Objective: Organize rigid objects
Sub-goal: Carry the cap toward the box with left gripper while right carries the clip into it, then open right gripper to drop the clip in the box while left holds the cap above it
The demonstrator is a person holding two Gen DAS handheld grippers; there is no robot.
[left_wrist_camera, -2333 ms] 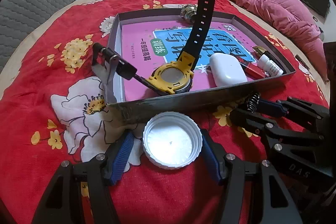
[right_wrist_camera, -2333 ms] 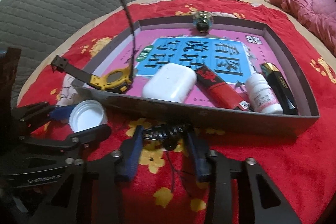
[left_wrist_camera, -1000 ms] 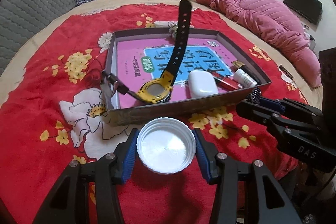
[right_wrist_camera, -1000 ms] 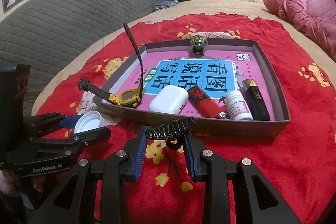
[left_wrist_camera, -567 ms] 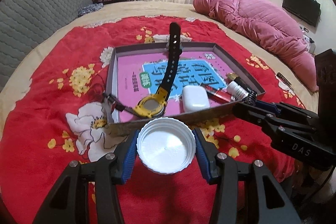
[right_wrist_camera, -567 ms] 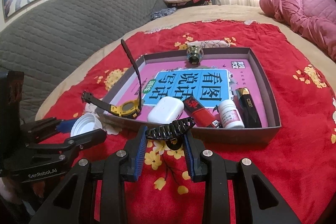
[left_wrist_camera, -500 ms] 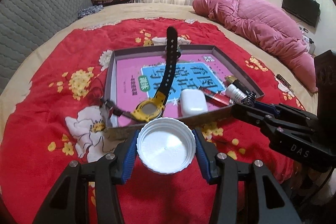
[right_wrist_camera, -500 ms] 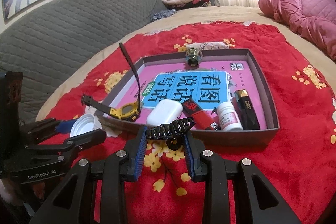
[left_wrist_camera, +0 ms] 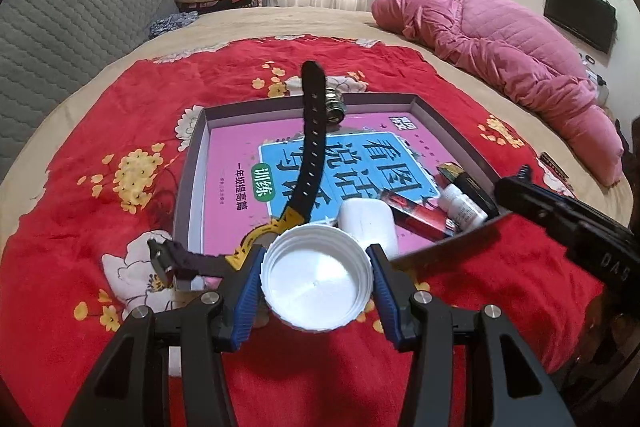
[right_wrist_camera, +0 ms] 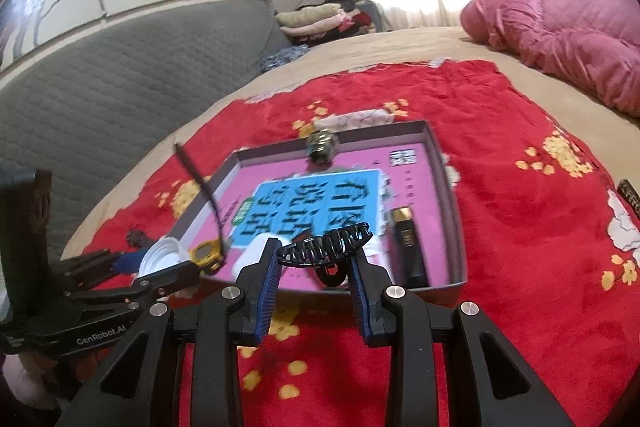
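My left gripper [left_wrist_camera: 316, 291] clamped the white cap [left_wrist_camera: 315, 277] by its rim, open side up, above the box's [left_wrist_camera: 191, 163] near edge for dropping in; my right gripper [right_wrist_camera: 314, 263] pinched the black hair claw [right_wrist_camera: 326, 247] level, raised over that edge

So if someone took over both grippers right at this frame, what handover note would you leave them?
Left gripper: shut on the white cap, held in the air at the tray's near edge.
Right gripper: shut on the black hair claw, also near that edge.
Already in the tray: watch, white case, red tube, small bottle, black lighter, metal knob.
Left: set cap and claw in the tray, release.
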